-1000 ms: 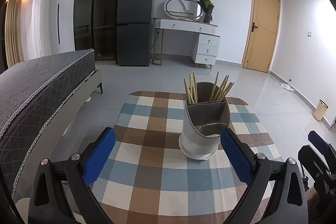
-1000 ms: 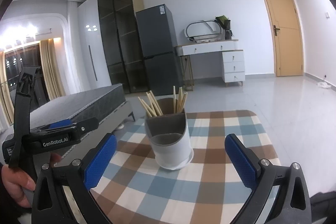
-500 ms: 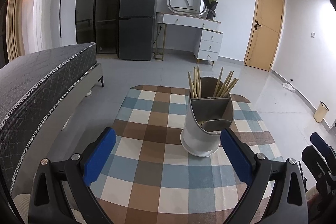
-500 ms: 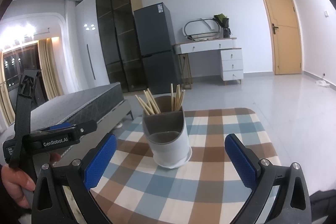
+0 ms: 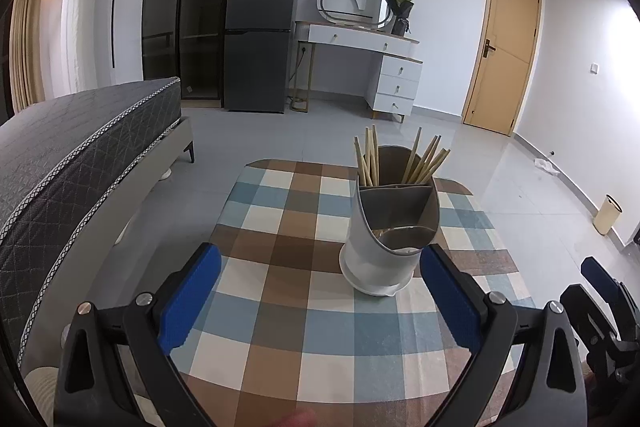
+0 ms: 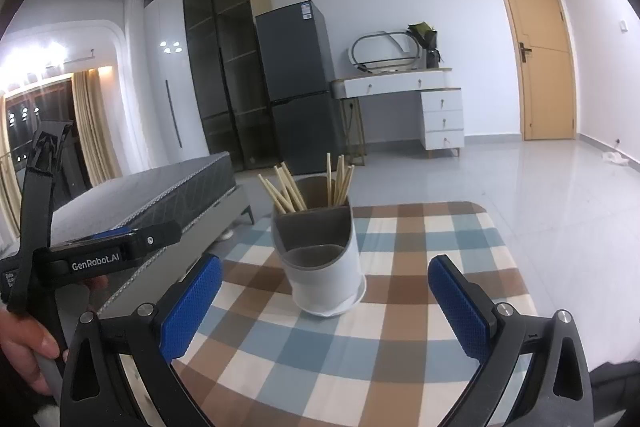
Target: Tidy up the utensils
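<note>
Left wrist view, utensil holder (image 5: 390, 239) with chopsticks (image 5: 400, 159) just ahead of spread-open left gripper (image 5: 320, 295), right gripper (image 6: 325, 301) likewise released, holder between its fingers' line

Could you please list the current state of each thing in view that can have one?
Left gripper: open, empty.
Right gripper: open, empty.
Utensil holder: upright on the checked tablecloth.
Chopsticks: standing in the holder's two rear compartments; front compartment's contents unclear.
Wooden door: closed.
Fridge: closed.
Dresser drawers: closed.
</note>
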Available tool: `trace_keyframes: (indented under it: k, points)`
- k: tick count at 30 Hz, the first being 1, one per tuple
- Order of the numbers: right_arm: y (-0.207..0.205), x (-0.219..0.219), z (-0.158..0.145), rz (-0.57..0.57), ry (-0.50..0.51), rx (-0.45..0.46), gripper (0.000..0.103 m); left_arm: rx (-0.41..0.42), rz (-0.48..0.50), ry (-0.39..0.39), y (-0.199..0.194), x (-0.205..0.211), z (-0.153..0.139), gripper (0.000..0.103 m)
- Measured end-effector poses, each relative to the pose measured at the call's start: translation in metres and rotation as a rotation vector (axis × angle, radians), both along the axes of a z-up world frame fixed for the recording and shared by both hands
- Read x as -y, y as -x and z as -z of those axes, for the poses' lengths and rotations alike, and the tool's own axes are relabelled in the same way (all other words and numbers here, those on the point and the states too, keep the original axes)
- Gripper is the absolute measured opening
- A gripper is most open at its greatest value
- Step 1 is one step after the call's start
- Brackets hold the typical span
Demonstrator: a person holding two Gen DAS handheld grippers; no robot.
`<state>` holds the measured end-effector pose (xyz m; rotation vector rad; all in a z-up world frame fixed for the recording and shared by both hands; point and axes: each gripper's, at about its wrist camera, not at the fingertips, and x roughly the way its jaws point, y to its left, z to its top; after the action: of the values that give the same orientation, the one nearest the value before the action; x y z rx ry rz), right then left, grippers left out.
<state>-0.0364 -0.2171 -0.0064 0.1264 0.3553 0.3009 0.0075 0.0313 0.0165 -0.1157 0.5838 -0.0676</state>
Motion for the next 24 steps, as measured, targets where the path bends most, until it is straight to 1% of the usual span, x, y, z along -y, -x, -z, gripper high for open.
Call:
trace_keyframes:
  k: [7, 24]
  points:
    - [-0.0002, -0.0014, 0.0024, -0.001, 0.001, -0.007, 0.103, 0.003, 0.005, 0.007, 0.0005, -0.0003, -0.0015, 0.097]
    - [0.0009, -0.0036, 0.0043, -0.003, 0.009, -0.014, 0.103, 0.003, -0.022, 0.013, -0.0003, -0.0054, -0.0017, 0.097]
